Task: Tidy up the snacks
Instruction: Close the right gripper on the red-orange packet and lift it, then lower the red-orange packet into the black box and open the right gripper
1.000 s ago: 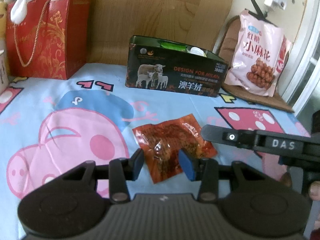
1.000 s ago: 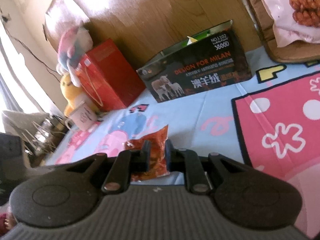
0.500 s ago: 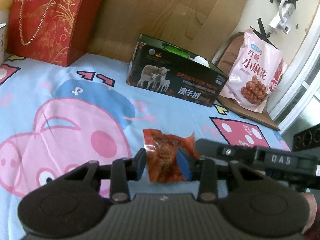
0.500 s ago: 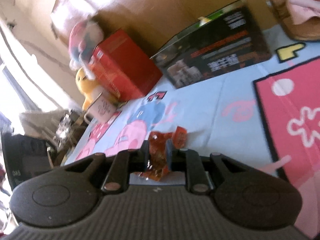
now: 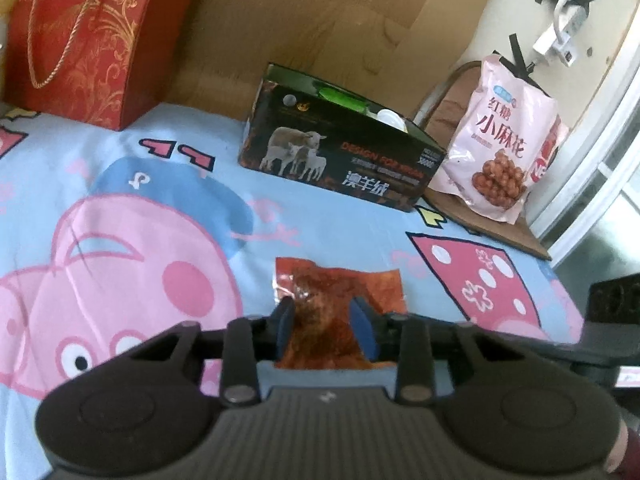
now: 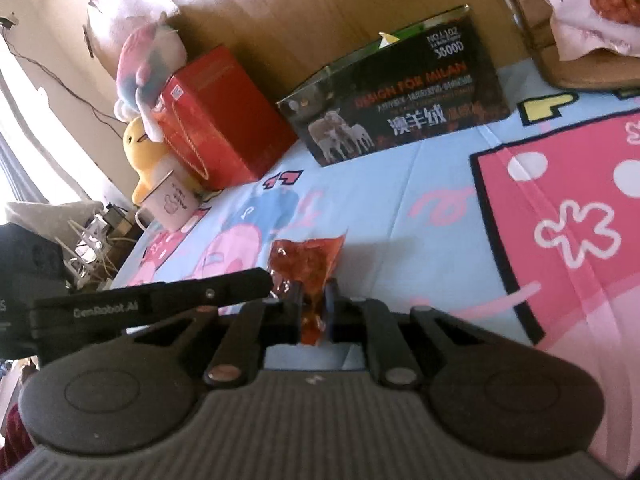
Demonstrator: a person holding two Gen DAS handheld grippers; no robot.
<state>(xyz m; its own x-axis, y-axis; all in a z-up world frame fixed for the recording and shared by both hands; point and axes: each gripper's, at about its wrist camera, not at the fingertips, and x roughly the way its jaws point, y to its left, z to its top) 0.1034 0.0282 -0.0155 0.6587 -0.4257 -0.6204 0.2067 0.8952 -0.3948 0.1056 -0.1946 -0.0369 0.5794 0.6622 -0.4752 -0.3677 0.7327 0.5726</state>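
A red-orange snack packet (image 5: 336,304) is held off the blue cartoon sheet. My right gripper (image 6: 313,300) is shut on the packet's edge (image 6: 306,268). My left gripper (image 5: 325,320) is open, its blue-padded fingers on either side of the packet without pinching it. The left gripper's finger (image 6: 160,300) shows in the right wrist view, just left of the packet. A dark open box with sheep pictures (image 5: 340,160) stands at the back, with green and white items inside. It also shows in the right wrist view (image 6: 400,92).
A pink snack bag (image 5: 500,136) leans on a brown chair pad at the back right. A red gift bag (image 5: 88,40) stands at the back left, with plush toys (image 6: 148,92) and a mug (image 6: 172,200) beside it. A wooden headboard runs behind.
The right gripper has lifted the packet off the sheet and turned it upright. The left gripper has moved in so its open fingers now flank the packet.
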